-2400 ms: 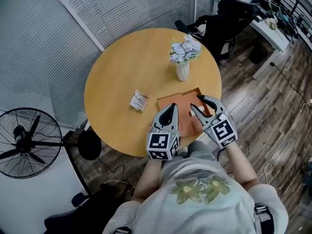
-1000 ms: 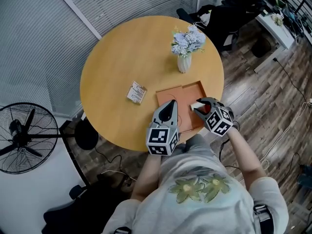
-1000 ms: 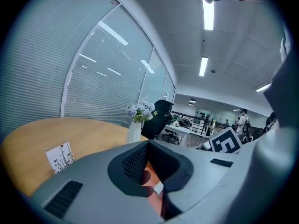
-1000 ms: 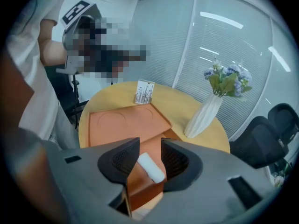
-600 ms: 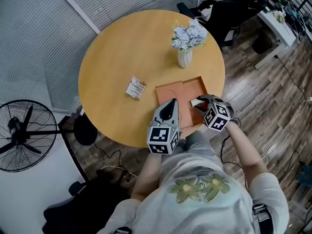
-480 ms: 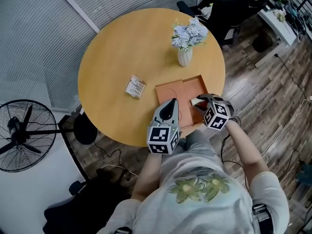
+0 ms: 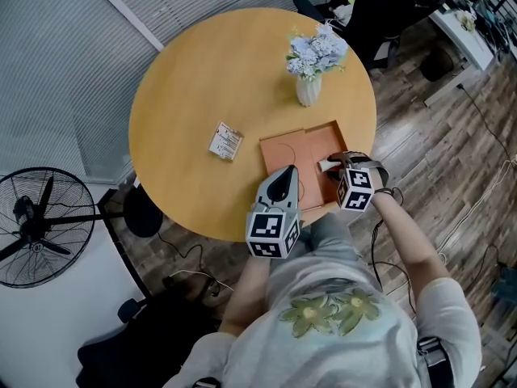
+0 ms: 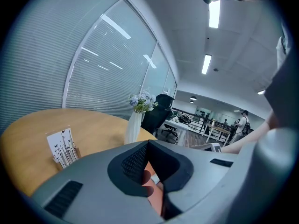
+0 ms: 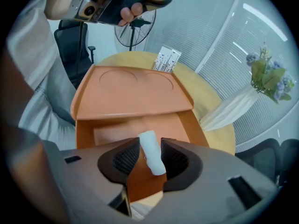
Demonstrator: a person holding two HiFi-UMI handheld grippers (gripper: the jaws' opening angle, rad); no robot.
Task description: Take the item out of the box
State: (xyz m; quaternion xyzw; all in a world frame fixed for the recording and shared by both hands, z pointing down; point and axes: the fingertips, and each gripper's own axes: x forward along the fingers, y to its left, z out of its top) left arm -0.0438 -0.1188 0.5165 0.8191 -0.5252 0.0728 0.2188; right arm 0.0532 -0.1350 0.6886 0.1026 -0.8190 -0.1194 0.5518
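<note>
Right gripper (image 7: pixel 331 166) clamped on white item (image 9: pixel 152 151) at box (image 7: pixel 295 148) 4 o'clock. Left gripper (image 7: pixel 283 186) jaws together at 7 o'clock edge.

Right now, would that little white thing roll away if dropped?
Probably: the white item looks rounded, like a short cylinder, so it may roll. It likely is light, being small in the right gripper.
</note>
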